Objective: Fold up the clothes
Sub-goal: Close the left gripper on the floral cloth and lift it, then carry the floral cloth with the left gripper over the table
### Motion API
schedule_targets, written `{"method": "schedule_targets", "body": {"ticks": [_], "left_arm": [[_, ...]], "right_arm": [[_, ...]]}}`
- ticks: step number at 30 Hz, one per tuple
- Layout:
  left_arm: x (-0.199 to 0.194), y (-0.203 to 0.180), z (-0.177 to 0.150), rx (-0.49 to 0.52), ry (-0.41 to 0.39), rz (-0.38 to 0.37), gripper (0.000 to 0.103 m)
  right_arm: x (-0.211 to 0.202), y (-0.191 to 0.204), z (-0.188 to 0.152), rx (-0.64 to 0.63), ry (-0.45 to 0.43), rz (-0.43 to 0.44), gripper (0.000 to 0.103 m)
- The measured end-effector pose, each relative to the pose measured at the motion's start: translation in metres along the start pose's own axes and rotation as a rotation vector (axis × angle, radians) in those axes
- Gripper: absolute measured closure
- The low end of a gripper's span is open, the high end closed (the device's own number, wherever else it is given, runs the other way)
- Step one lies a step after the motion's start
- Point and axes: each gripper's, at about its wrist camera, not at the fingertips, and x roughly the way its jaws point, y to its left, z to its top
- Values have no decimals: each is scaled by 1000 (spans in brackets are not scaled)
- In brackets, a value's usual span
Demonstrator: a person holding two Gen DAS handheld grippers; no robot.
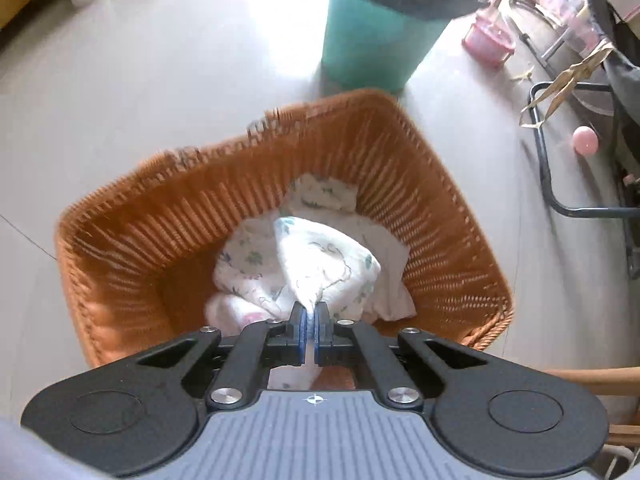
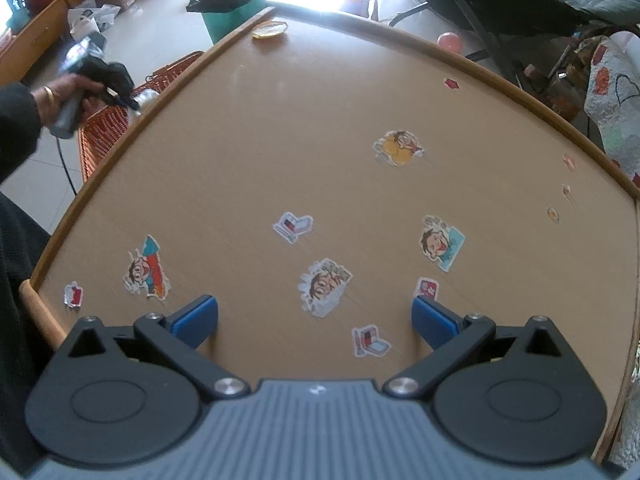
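A: Scanning big to small. Table (image 2: 320, 140) fills my right view, wood top with cartoon stickers (image 2: 324, 286), no cloth on it. Wicker basket (image 1: 420, 184) sits on the floor off the table's left edge, green bin (image 1: 372, 52) behind it.

B: Where's the garment?

A: White floral cloth (image 1: 320, 256), mostly bunched in the basket bottom. One corner runs up in a taut peak to my left gripper (image 1: 311, 328), directly above the pile. Long axis of that raised part runs from the jaws down and away into the basket.

B: Grip state?

A: Left jaws pinched nearly together on the cloth corner, fabric showing between the blue pads (image 1: 301, 326). From the right view I see the person's hand (image 2: 72, 96) holding that gripper over the basket rim.

B: Right side?

A: Right gripper (image 2: 315, 320) spread wide, holding nothing, hovering over the near table edge, well apart from the cloth.

B: So what matters next?

A: I judge the cloth must travel rightward from basket to table. Left is the only one on it; the trailing end could snag on the basket wall.
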Motion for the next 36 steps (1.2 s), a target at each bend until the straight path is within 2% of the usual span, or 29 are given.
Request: {"method": "schedule_targets", "body": {"ticks": [14, 18, 22, 28, 36], "left_arm": [[-162, -24, 8, 3, -90, -19, 100], [-212, -40, 4, 45, -130, -7, 100], [-264, -57, -2, 49, -162, -40, 100], [-330, -87, -34, 130, -191, -15, 100], [-404, -96, -104, 182, -202, -29, 100]], "right_arm": [[-14, -5, -27, 35, 33, -42, 0], [-19, -11, -33, 56, 30, -50, 0], [-26, -17, -39, 76, 22, -31, 0], [-39, -24, -46, 109, -18, 0, 0], [-49, -32, -51, 118, -62, 1, 0]]}}
